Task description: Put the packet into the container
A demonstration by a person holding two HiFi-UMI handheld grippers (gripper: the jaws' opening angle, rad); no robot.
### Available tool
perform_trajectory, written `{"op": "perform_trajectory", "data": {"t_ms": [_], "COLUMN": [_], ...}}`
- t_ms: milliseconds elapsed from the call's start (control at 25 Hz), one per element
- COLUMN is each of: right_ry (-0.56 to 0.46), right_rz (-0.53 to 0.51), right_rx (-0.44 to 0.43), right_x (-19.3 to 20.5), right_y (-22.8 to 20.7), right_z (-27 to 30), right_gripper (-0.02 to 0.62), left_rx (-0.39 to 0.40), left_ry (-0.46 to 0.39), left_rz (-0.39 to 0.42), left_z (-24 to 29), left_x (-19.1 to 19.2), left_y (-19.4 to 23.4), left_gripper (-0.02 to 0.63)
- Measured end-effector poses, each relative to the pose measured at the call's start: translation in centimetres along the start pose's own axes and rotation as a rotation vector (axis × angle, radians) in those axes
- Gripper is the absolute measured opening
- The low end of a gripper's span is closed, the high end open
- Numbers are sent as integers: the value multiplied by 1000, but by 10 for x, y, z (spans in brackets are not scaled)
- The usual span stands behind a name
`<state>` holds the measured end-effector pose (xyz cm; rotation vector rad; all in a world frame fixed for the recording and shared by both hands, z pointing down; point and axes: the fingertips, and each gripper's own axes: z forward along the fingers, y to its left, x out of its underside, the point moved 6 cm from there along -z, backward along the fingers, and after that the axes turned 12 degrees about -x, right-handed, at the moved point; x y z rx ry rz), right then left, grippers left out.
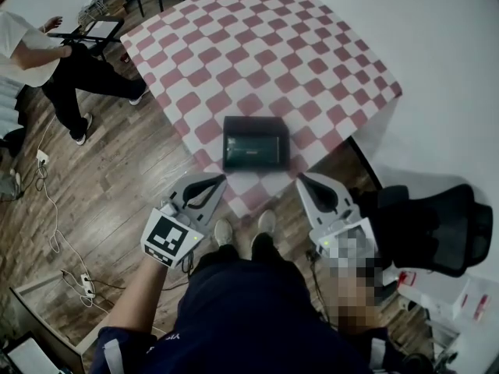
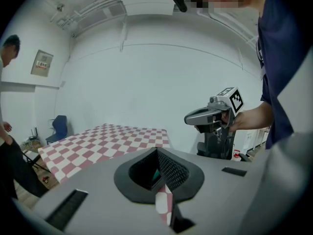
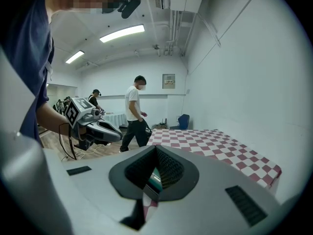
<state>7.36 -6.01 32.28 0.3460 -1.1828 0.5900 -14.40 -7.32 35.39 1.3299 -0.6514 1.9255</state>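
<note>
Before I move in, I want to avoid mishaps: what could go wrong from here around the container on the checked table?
The container sits close to the checked table's near edge, so a clumsy nudge might push it off. The left gripper and right gripper are both shut and empty, and would likely need opening before any grasp. Floor cables lie near the person's feet.

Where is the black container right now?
In the head view, the black container sits on the checked table near its front edge, just ahead of the left gripper and right gripper, roughly midway between their tips.
</note>
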Motion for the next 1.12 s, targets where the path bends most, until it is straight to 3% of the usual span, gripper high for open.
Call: {"op": "perform_trajectory", "data": {"t_ms": [600,1120], "right_ry": [6,33], "right_rz": [13,16], "right_rx": [-9,-21], "right_x": [6,13], "right_y": [-5,-15], "right_z": [3,4], "right_gripper": [17,17], "left_rx": [3,-15], "left_ry": [-8,56], "left_rz": [24,-37], "left_z": [9,14], "left_x": [-6,-2], "left_y": [3,6], "left_gripper": [23,23]}}
